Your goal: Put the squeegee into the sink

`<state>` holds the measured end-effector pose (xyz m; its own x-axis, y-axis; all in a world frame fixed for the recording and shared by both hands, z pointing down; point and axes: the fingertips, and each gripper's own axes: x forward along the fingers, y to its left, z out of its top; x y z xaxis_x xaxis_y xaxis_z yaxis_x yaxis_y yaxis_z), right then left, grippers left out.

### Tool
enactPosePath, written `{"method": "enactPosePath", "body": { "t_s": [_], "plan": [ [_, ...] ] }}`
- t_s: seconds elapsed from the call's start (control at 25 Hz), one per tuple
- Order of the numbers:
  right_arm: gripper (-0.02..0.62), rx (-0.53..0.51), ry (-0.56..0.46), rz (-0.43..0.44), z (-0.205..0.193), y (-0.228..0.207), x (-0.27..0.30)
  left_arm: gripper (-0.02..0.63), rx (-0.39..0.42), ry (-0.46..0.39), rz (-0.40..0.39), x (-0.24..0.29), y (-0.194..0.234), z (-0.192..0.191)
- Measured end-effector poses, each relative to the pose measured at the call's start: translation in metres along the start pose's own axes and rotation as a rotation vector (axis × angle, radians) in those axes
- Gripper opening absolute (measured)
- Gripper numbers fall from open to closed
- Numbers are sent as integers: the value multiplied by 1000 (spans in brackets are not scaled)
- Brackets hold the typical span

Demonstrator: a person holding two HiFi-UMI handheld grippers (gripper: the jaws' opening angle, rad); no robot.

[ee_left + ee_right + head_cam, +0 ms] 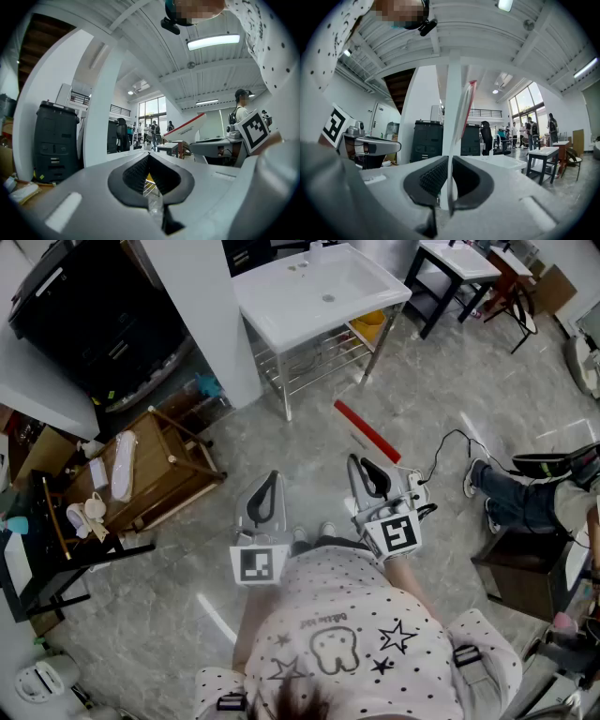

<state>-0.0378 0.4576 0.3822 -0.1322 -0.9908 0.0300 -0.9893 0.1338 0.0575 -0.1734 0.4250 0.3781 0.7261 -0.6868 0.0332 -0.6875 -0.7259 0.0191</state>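
Grey stone floor (281, 442), white sink (272, 315) ahead, both tools held level.
Right gripper (358, 463) clamped on the squeegee (367, 431); left gripper (273, 476) closed, nothing between its jaws.

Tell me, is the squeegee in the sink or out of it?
Out. The right gripper is shut on the squeegee, over the floor, well apart from the white sink.

— Where does the head view sit?
— Above the person, looking steeply down; the sink (319, 292) lies far off at 12 o'clock.
— And the gripper views?
— Each close behind its own jaws, level, facing the white pillar (105, 108) and black cabinet (56, 140), which all three views share.
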Motion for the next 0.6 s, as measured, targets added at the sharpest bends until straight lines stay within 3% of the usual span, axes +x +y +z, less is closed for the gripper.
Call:
{"method": "enactPosePath", "body": {
  "t_s": [0.16, 0.6],
  "plan": [
    [20, 0, 0, -6, -1, -7, -2, -7, 2, 31, 30, 10, 1, -3],
    [20, 6, -4, 37, -2, -7, -9, -7, 7, -14, 62, 27, -6, 5]
  ]
}}
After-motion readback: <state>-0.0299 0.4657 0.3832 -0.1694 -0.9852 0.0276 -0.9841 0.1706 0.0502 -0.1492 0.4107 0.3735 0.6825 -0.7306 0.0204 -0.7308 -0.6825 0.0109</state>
